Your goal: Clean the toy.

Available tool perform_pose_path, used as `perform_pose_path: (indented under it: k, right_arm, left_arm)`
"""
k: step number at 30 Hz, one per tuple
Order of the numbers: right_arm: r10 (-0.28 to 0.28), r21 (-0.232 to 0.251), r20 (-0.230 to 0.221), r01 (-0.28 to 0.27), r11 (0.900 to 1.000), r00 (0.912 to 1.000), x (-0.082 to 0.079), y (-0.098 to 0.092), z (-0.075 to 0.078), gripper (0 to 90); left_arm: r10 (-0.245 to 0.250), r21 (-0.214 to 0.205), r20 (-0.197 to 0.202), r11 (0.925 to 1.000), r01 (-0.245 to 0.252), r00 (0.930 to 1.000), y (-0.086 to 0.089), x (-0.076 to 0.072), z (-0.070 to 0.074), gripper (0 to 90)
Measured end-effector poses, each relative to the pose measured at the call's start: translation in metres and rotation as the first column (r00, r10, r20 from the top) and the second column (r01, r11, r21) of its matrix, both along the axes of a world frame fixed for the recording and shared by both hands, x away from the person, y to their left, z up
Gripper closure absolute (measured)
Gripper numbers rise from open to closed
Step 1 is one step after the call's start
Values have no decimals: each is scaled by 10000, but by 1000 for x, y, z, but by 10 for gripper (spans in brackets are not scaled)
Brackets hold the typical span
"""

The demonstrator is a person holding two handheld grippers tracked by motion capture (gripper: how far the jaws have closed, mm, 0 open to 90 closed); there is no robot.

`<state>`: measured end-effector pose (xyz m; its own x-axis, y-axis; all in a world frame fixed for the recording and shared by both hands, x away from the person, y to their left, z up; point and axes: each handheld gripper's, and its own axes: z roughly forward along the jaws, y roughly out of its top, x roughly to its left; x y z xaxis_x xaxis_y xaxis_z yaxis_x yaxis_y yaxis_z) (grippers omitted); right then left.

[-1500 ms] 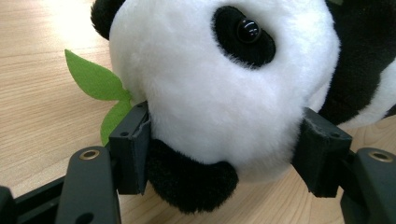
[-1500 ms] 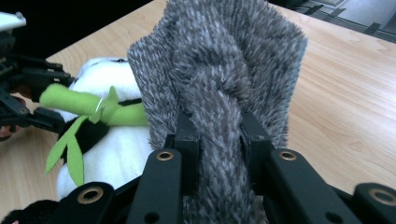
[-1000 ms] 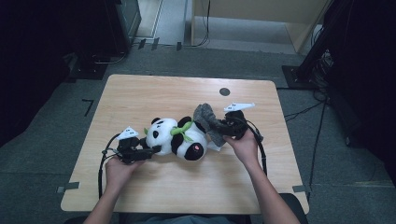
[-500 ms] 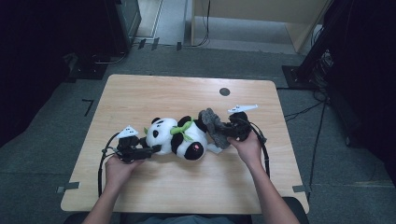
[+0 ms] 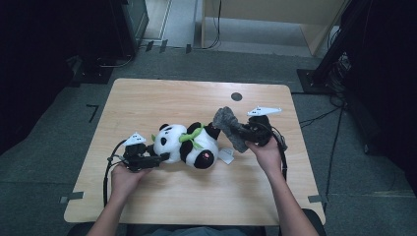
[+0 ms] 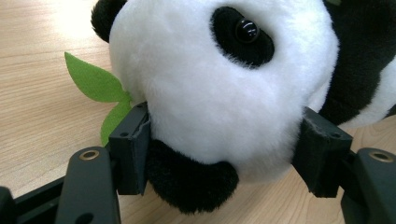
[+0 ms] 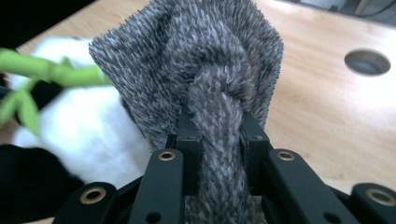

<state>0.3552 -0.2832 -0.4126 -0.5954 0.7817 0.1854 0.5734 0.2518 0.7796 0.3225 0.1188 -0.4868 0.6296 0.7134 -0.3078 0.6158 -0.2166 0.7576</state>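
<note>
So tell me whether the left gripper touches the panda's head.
Touching: in the left gripper view, the left gripper presses both pads into the panda's head.

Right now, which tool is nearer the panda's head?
Left. The left tool is clamped on the panda's head, one jaw on each side. The right tool pinches the grey furry cloth beyond the panda's body, at the far end from the head.

Lab or recording room: lone wooden table [image 5: 162,98] with cable hole [image 5: 236,96] near its far edge, grey carpet tiles [image 5: 59,123], floor tape marks [image 5: 92,112], trailing cables [image 5: 339,132], dark equipment stands [image 5: 339,44] at the far corners.
</note>
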Motion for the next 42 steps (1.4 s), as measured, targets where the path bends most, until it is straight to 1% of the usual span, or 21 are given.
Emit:
perform_pose_path:
  k: [1, 4, 6, 8, 12, 16, 21, 22, 24, 26, 27, 30, 33, 35, 39, 42]
  right_arm:
    - [6, 18, 48, -6, 10000, 10000, -2, 1, 5, 753]
    - [200, 204, 382, -207, 9996, 9991, -7, 5, 18, 753]
    - [372, 329, 545, -391, 9987, 9978, -10, 11, 26, 753]
    - [610, 342, 693, -635, 9974, 9957, -13, 18, 32, 753]
    - [1141, 331, 866, -1173, 9925, 9897, -17, 37, 38, 752]
    - [1683, 250, 894, -1712, 9849, 9817, -19, 57, 38, 752]
    - [2228, 131, 633, -2240, 9745, 9728, -17, 79, 29, 752]
    - [2286, 109, 588, -2296, 9732, 9718, -17, 82, 26, 753]
    - [2403, 140, 345, -2409, 9704, 9701, -15, 88, 19, 752]
    - [2534, -4, 183, -2534, 9674, 9672, -13, 92, 11, 751]
    - [2516, 7, 84, -2516, 9678, 9678, -12, 93, 7, 750]
    - [2582, 24, 28, -2582, 9661, 9661, -11, 94, -2, 751]
    - [2696, -169, 323, -2691, 9630, 9624, -12, 93, -8, 750]
    - [2695, -43, 401, -2696, 9630, 9622, -12, 91, -11, 747]
    - [2593, 410, 216, -2600, 9647, 9655, -12, 84, -18, 743]
    - [2553, 417, 352, -2567, 9656, 9662, -17, 78, -22, 744]
  left_arm:
    - [-2, 20, 21, 10000, 2, 10000, 0, 0, 0, 309]
    - [-5, 51, 72, 10000, 5, 10000, 0, 0, 0, 307]
    - [14, 52, 79, 10000, -14, 10000, -1, -1, 0, 306]
    - [1, 87, 111, 10000, -2, 9999, -1, -1, 0, 306]
    - [33, 88, 116, 10000, -34, 9999, -1, -2, 0, 305]
    - [50, 104, 168, 9999, -51, 9998, -1, -3, -1, 305]
    - [84, 125, 192, 9999, -86, 9998, -2, -4, -1, 305]
    - [91, 132, 187, 9999, -94, 9998, -2, -4, -1, 305]
    - [103, 109, 193, 9999, -105, 9998, -2, -4, -1, 305]
    - [108, 88, 185, 9999, -110, 9998, -2, -4, -2, 306]
    - [117, 92, 186, 9999, -119, 9998, -2, -4, -2, 306]
    - [89, 110, 168, 9999, -91, 9998, -1, -4, -2, 308]
    - [51, 69, 118, 10000, -52, 9999, -1, -4, -3, 313]
    - [61, 38, 114, 10000, -62, 9999, -1, -4, -3, 317]
    - [104, 58, 105, 9999, -105, 9999, -2, -4, -3, 317]
    - [66, 68, 56, 10000, -67, 10000, -1, -4, -3, 318]
